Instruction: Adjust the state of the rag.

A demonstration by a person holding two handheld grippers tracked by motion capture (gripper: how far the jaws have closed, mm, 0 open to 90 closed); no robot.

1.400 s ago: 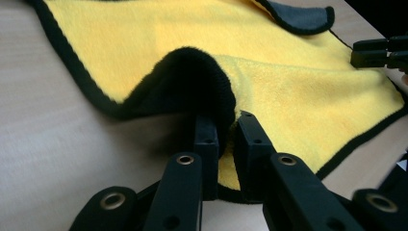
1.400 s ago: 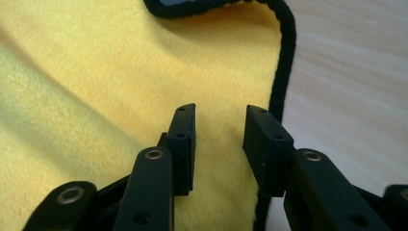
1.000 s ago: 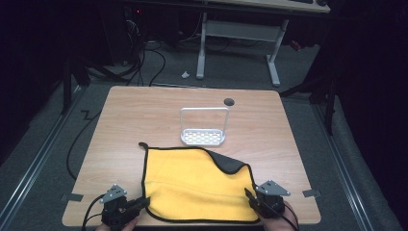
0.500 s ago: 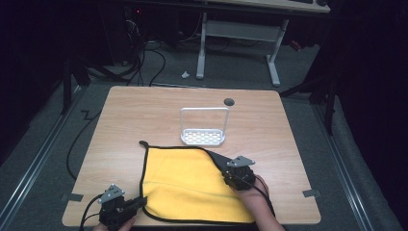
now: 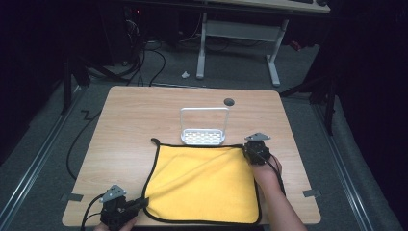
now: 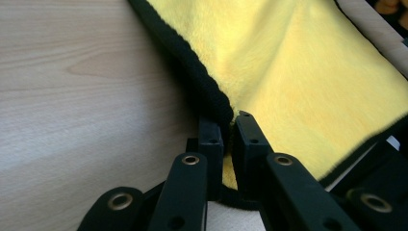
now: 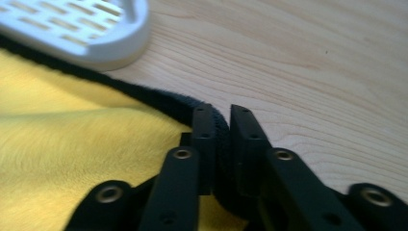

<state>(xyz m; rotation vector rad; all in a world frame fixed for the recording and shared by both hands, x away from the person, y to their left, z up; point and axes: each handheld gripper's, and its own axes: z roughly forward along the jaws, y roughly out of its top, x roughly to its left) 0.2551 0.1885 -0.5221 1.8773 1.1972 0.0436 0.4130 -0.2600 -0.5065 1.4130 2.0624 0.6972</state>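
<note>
Your right tongs went from the near right edge of the surface out to about 2 o'clock of the cloth. They dragged the black-hemmed corner with them, so the dark flap that lay folded over at the far right is now flat. The jaws have just been opening a little, yet in the right gripper view the hem is pinched between the pads, so call it clenched on the cloth. Left tongs sit at the 7 o'clock corner, also clamped on the hem; the left gripper view shows the black edging caught between the pads.

Net effect: you're spreading it, and that looks nearly done. Far edge now runs straight, touching or just under the white perforated rack at 12 o'clock.

Cloth: yellow fleece, black binding all round, roughly square, lying centre-near on the surface. Mild ripples run diagonally from your left corner. A small loop of binding sticks out at 11 o'clock.
</note>
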